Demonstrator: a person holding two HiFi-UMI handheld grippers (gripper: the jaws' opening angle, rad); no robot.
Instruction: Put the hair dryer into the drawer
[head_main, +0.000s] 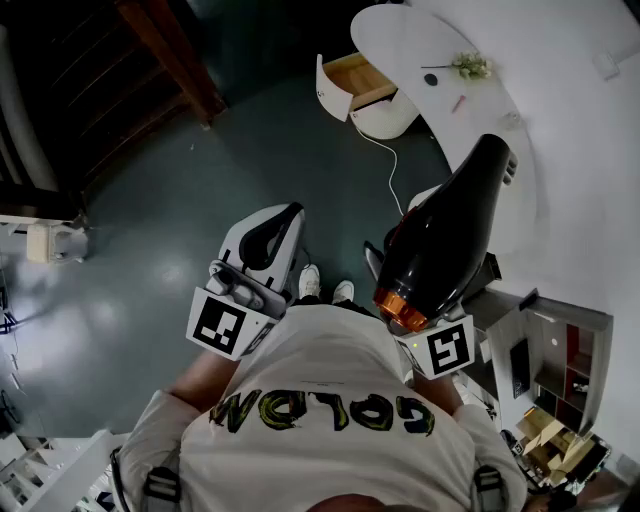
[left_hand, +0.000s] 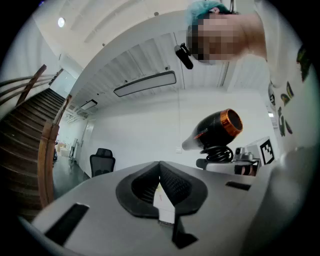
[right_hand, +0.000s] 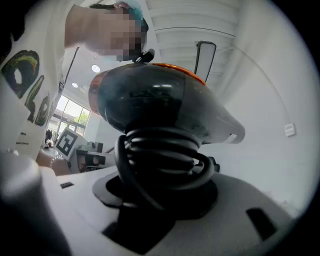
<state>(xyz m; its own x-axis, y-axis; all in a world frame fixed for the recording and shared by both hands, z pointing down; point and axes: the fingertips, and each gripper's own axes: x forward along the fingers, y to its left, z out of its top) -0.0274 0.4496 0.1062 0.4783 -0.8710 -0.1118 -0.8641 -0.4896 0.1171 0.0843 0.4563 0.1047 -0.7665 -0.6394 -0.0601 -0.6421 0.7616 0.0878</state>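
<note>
Right gripper (right_hand: 161, 197) holding dryer (head_main: 450, 235), drawer (head_main: 358, 76) apparently open

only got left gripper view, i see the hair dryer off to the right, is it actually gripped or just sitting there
Observer: Gripped. The right gripper view shows the right gripper shut on the cord-wrapped handle of the hair dryer.
Operator: is the drawer open
Observer: Yes. The head view shows the drawer pulled out beneath the white counter.
Operator: anything in the way
Observer: A white cable trails across the floor below the drawer.
</note>
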